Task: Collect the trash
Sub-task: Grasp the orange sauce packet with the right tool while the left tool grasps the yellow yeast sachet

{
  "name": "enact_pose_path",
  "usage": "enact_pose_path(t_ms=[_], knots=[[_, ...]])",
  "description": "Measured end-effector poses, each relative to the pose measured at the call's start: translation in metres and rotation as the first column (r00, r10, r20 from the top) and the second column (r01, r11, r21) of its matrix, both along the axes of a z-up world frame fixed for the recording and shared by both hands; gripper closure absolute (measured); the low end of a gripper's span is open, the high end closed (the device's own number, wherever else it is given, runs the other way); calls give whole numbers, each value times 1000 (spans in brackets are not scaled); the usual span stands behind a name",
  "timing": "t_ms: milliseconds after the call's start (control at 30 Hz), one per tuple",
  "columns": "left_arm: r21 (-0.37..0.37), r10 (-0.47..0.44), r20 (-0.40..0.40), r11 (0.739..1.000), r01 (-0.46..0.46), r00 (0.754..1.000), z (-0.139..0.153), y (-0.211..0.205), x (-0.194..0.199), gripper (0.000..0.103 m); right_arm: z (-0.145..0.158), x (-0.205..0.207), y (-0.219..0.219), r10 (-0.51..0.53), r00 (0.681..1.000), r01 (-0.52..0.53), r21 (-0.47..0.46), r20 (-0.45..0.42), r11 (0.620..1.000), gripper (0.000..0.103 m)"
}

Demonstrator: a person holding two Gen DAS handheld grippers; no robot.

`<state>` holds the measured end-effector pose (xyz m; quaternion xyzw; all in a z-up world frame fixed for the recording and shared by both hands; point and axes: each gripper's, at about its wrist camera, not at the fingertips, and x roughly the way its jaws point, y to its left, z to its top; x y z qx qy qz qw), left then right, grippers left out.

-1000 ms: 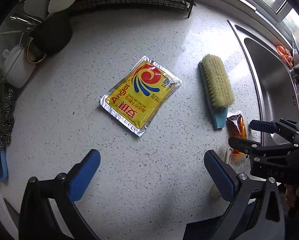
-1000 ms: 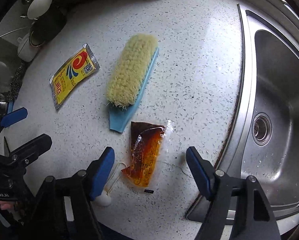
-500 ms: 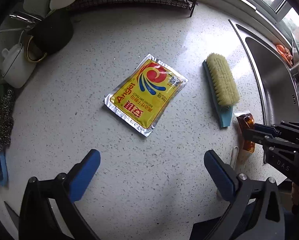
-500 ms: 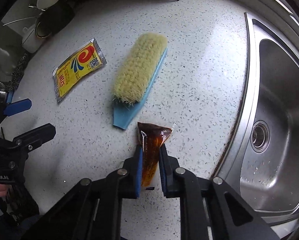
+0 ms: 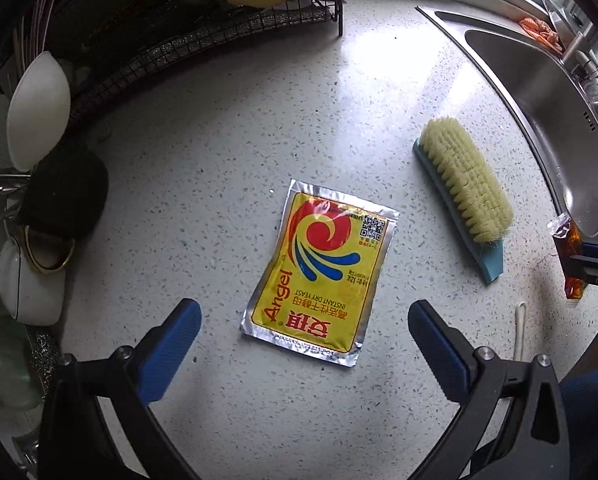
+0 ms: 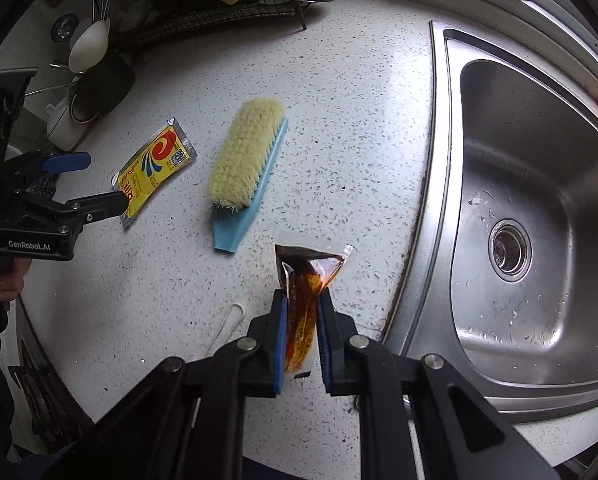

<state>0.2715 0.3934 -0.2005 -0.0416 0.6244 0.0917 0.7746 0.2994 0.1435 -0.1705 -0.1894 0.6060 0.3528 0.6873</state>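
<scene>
A clear sachet of brown sauce [image 6: 307, 296] hangs lifted off the speckled counter, with my right gripper [image 6: 302, 320] shut on it; the same sachet [image 5: 570, 256] shows at the right edge of the left wrist view. A yellow foil yeast packet [image 5: 323, 272] lies flat on the counter. My left gripper [image 5: 301, 320] hovers over its near end, open, the packet lying between and just beyond the blue fingertips. From the right wrist view the left gripper [image 6: 93, 184] sits over the packet [image 6: 155, 170]. A white swab-like stick [image 5: 519, 332] lies near the counter's front.
A blue scrubbing brush with yellow bristles [image 6: 247, 168] lies between packet and sachet. The steel sink [image 6: 539, 220] fills the right side. A wire dish rack [image 5: 203, 28], white spoons [image 5: 39, 112] and a white cup [image 5: 31, 284] crowd the back left.
My right gripper shut on the sauce sachet and lifted it off the counter. My left gripper slid over the yeast packet and rolled, so the packet now lies between its fingertips.
</scene>
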Motion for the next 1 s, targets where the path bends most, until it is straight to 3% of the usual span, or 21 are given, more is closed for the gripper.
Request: enact_pose_path(t_ms=[333,500,633,700,767,833,1000], knots=[[-16,-114,-43,993,114,993,-28,13,30,3,-1,7,-18,-91,995,90,-19,-35,996,91],[-82,-130,-35,989,127,991,-36,23,47,11,2,9,-20,-116,993,116,-9,-37,993,91],[-88,-131,-29,988,128,991,-39,25,51,11,2,12,-21,-119,992,118,-13,-36,993,91],[-88,-142,-20,986,140,990,-38,21,46,19,3,13,-21,-124,992,124,-11,-34,992,91],[-85,-152,-1,985,151,988,-30,8,39,42,3,12,-20,-125,992,124,-11,-33,992,91],[-81,-153,-7,985,152,988,-30,3,38,43,5,11,-19,-123,992,122,-10,-34,992,91],[-76,-110,17,991,111,994,-26,-4,30,57,9,5,-14,-106,994,107,2,-32,994,91]])
